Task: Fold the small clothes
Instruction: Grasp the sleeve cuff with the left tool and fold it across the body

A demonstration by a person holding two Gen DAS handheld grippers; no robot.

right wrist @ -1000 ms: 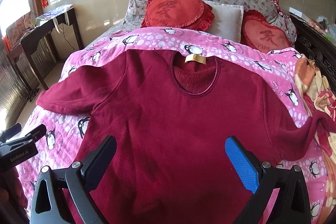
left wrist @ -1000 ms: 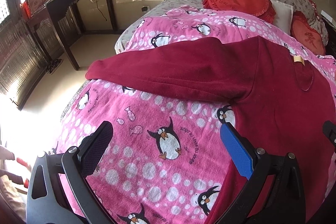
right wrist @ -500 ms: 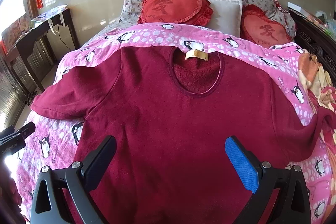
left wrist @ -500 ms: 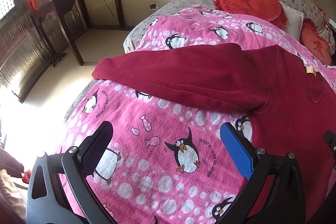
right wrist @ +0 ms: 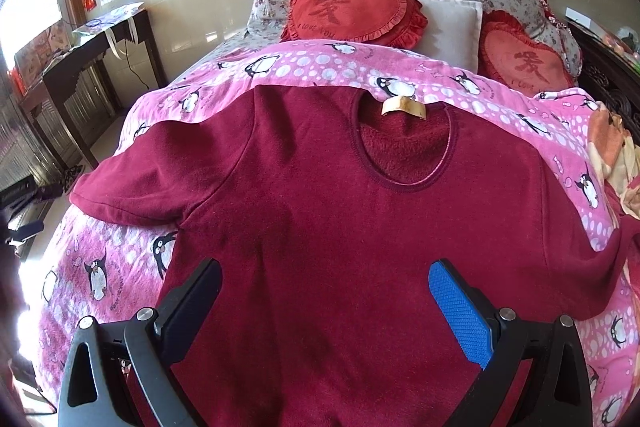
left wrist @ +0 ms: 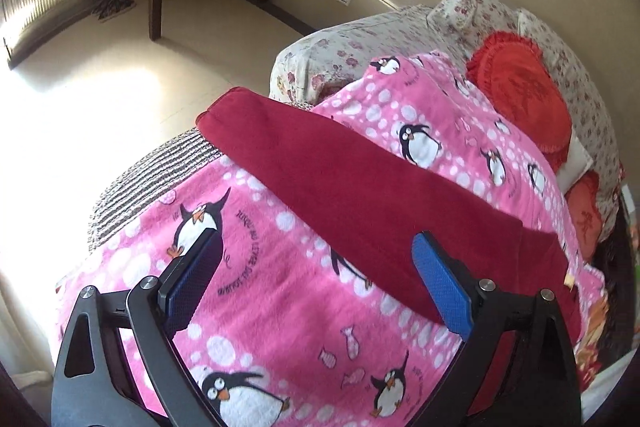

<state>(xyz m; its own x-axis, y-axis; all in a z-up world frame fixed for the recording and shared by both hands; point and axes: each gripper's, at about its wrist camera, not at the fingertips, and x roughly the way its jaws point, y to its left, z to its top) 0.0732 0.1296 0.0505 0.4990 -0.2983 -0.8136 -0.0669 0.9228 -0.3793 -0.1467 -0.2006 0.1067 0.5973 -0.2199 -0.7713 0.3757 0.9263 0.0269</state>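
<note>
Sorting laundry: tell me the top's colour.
Dark red top, clearest in the right wrist view.

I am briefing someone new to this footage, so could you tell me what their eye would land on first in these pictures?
First, the dark red sweater spread flat, front up, across the middle of the bed, one sleeve reaching toward the bed's edge. Beneath it lies the bright pink penguin blanket. Two red heart cushions lean against the floral pillows at the head.
</note>
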